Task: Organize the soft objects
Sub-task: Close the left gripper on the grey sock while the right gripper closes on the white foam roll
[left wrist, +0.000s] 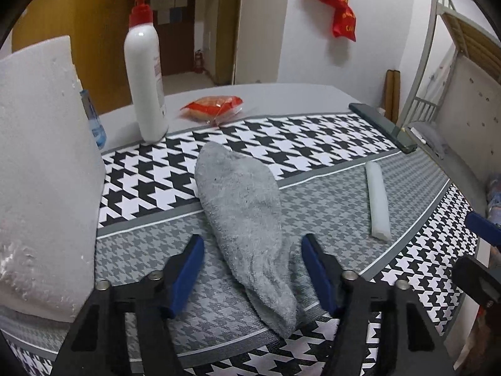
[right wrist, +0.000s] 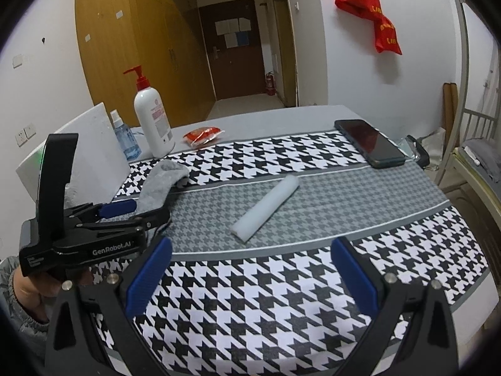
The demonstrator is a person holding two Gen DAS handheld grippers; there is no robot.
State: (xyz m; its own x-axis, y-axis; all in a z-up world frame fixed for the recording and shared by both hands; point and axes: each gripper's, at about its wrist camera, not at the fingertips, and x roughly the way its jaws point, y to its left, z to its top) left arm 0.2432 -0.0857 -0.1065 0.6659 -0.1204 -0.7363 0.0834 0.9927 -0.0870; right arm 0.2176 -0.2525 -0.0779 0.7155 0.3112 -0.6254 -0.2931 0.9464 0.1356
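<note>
A: Left wrist view – grey sock [left wrist: 247,216] lies flat on the houndstooth cloth [left wrist: 328,200], cuff end running in between the left tongs [left wrist: 252,266]. Jaws apart, blue pads either side of it, not pressing as far as I can see

B: So nothing organized yet?

A: Doesn't look like it, imo. Sock not lifted, and the white foam roll [right wrist: 266,208] sits loose mid-cloth, well apart from the sock

B: Right tongs [right wrist: 250,277]?

A: Jaws wide apart, empty, hovering over the near edge of the cloth. Roll is ahead of them, btwn the pads' line but further out, not touching

B: Where would stuff go?

A: Can't tell, no bin or box in view. There's a white foam block [left wrist: 40,163] at the left, pump bottle [left wrist: 145,69], phone [right wrist: 369,142] at the back – none look like targets

B: So task's at the start, 1st grab pending

A: Yep, that's my read
</note>
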